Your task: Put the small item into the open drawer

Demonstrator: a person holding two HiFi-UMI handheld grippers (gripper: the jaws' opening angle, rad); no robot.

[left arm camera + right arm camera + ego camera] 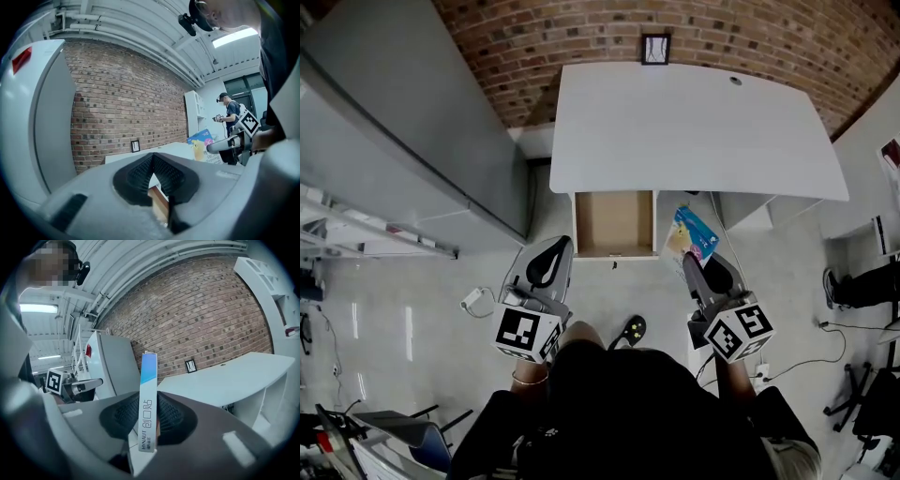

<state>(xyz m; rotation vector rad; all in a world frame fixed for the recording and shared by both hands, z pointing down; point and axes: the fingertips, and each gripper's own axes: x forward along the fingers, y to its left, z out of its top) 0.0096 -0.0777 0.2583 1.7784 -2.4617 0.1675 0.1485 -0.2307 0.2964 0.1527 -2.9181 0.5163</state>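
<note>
Under the white desk [694, 131] an open drawer [614, 223] with a brown, bare bottom faces me. My right gripper [697, 266] is shut on a flat blue-and-yellow box [692, 234], which hangs to the right of the drawer's front. In the right gripper view the box [148, 376] stands on edge, clamped between the pads of the right gripper [150, 416]. My left gripper [548, 262] hovers by the drawer's left front corner; its tips meet with nothing between them. The left gripper view looks past the left gripper [152, 161] at the drawer's wooden side [159, 199], the box [202, 144] off to the right.
A tall grey cabinet [403, 131] stands left of the desk, against a brick wall [581, 33] with a small black frame [655, 49]. Cables and a plug [473, 300] lie on the floor. Another person [229, 112] stands far right; someone's legs [862, 286] show at the right edge.
</note>
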